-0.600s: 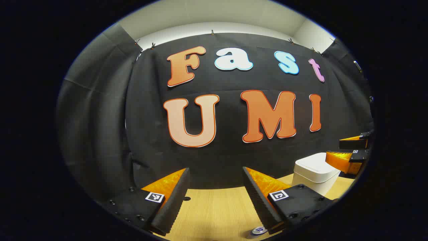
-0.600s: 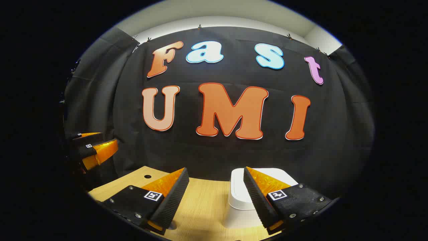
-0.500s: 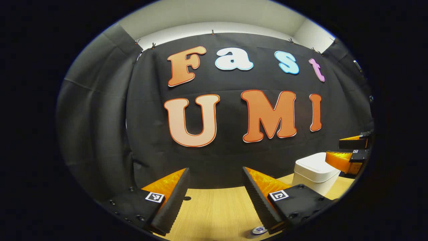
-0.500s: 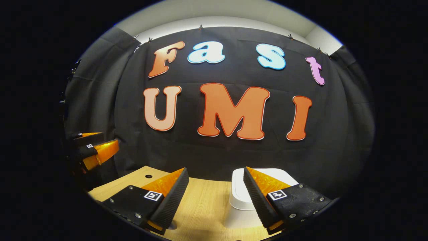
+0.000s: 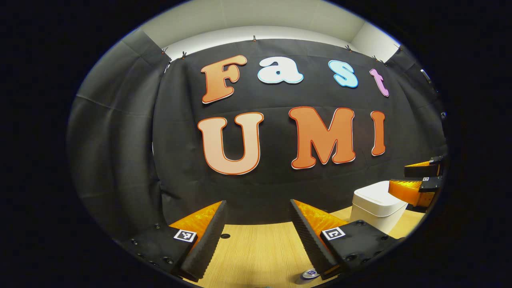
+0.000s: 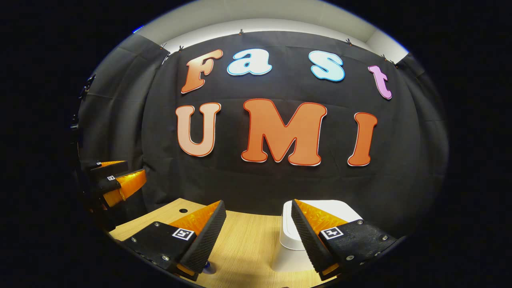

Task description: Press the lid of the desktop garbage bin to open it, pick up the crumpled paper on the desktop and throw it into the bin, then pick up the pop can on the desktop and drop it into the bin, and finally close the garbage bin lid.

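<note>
A white garbage bin (image 5: 378, 205) with its lid down stands on the wooden desktop (image 5: 260, 252) at the right of the left gripper view. In the right gripper view the bin (image 6: 292, 228) sits just behind my right gripper's right finger. My left gripper (image 5: 258, 206) is open above the desk with nothing between its fingers. My right gripper (image 6: 258, 206) is open too, also empty. The top of a pop can (image 5: 310, 274) peeks out under the left gripper's right finger, and a rounded can edge (image 6: 208, 269) shows under the right gripper's left finger. The crumpled paper is hidden.
The other gripper (image 5: 418, 182) hangs just right of the bin in the left gripper view, and at the far left (image 6: 114, 182) in the right gripper view. A small round hole (image 5: 225, 236) marks the desk near the black cloth wall.
The right gripper view has shifted slightly: the bin sits a little more to the right and the can edge under the left finger shows more. The left gripper has barely moved.
</note>
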